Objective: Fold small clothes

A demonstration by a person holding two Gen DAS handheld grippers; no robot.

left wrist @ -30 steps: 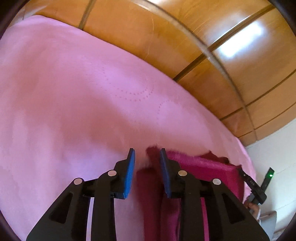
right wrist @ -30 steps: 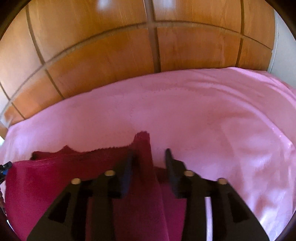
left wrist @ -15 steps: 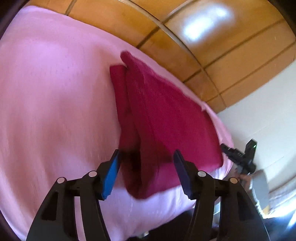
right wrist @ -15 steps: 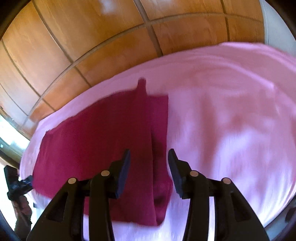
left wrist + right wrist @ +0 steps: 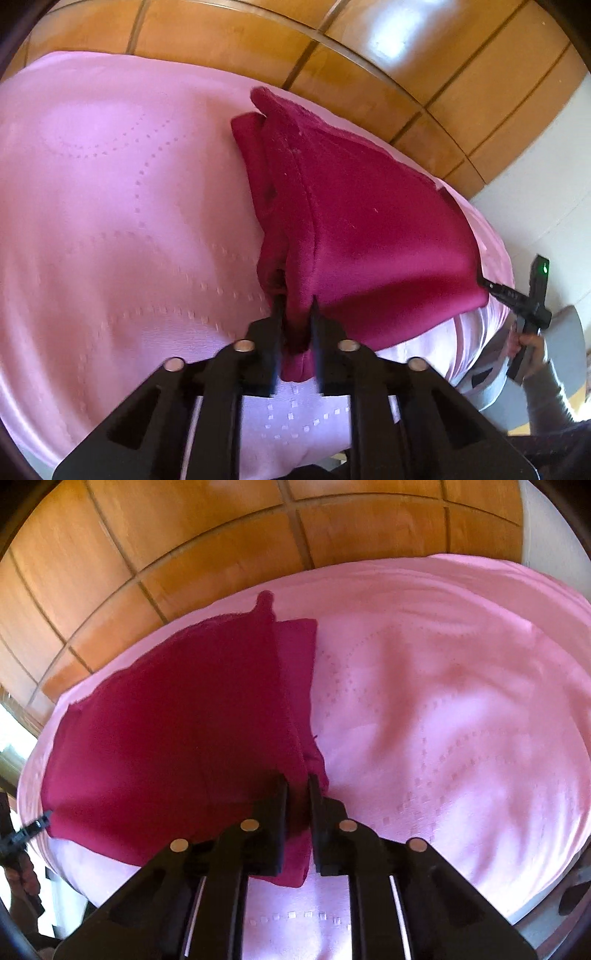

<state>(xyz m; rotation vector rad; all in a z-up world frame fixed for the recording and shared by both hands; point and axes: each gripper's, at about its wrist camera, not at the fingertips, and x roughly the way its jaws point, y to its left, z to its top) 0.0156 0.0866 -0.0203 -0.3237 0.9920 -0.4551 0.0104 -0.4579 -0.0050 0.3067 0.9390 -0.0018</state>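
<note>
Magenta fleece garment (image 5: pixel 369 229) lies on a pink bedspread (image 5: pixel 110 221), folded into a rough rectangle with a narrower second layer showing along one long side. Nap is short and fuzzy, with a few pale lint specks on top. A small pointed tab sticks up at the far corner, toward the wood panelling (image 5: pixel 406 74).

Left hand-held gripper (image 5: pixel 297 332): jaws have just been closing and now stand narrow, pads pinching the near corner of the garment, where the cloth bunches into a thick roll between them. Right hand-held gripper (image 5: pixel 297 805): jaws have also just been closing; they stand narrow and clamp the other near corner, with the folded edge running away from the fingers. In the left view, the right one appears at the far right, held by a hand (image 5: pixel 524 343) in a grey sleeve.

Edges: the garment's near edge sits close to the bed's front edge, where the spread curves down. Its far edge stops short of the panelling, leaving a thin pink strip. To the left in the left wrist view, and to the right in the right wrist view, the spread is wide and open.

Bedspread surface is smooth, slightly glossy, with dotted stitched arcs and small square motifs, and soft wrinkles. Panelling is orange-brown glossy wood divided by dark grooves.
</note>
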